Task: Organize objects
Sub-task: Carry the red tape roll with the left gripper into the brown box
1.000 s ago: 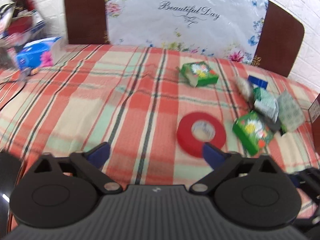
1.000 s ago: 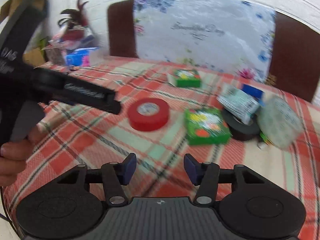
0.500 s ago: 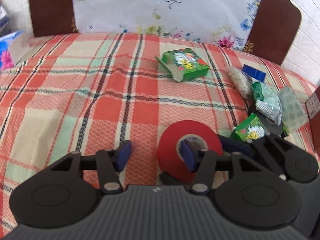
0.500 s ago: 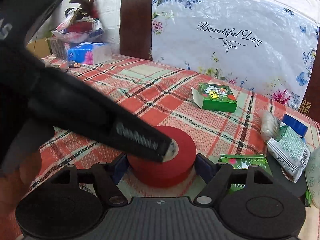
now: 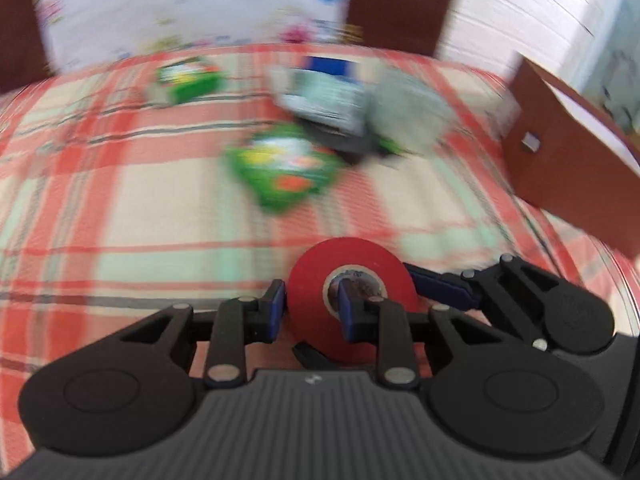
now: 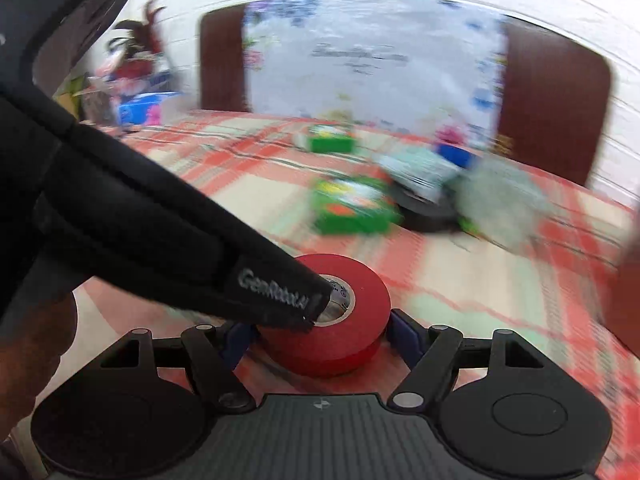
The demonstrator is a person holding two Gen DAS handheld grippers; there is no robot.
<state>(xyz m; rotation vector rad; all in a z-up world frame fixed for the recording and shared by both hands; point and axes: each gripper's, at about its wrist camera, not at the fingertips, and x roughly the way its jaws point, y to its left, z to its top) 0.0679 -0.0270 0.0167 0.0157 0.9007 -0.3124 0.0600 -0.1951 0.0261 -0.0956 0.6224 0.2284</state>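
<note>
We've got both grippers on the same red roll of tape (image 5: 347, 288). Left gripper (image 5: 310, 312): jaws narrowed to roughly one wall thickness of the roll, one blue pad (image 5: 276, 310) against the outer face, the other down inside the grey core, so it pinches one side of the ring. Right gripper (image 6: 320, 338): jaws wide, spanning the full roll, blue pads touching the outer wall on either side, seen in the right wrist view; in the left wrist view its far finger sits against the roll's right side. The roll lies flat on the red, cream and green plaid tablecloth (image 5: 120, 216), at the near edge of both views. Open room: bare cloth to the left and ahead of the roll up to the nearer box; on the right a brown cardboard box wall (image 5: 568, 160) stands near, well clear of the roll. Heavy motion blur beyond the grippers, so fine detail is out. Count: one red roll; two green printed cartons, one nearer (image 5: 282, 168) and one farther back (image 5: 186, 82); one black tape roll (image 6: 426, 210) under a pale green-white packet (image 6: 420, 170); one blue block (image 5: 330, 68) behind that; one grey-green translucent pouch (image 5: 408, 112) beside the pile. Two dark brown chair backs (image 6: 554, 100) flank a white floral panel at the table's far edge.
</note>
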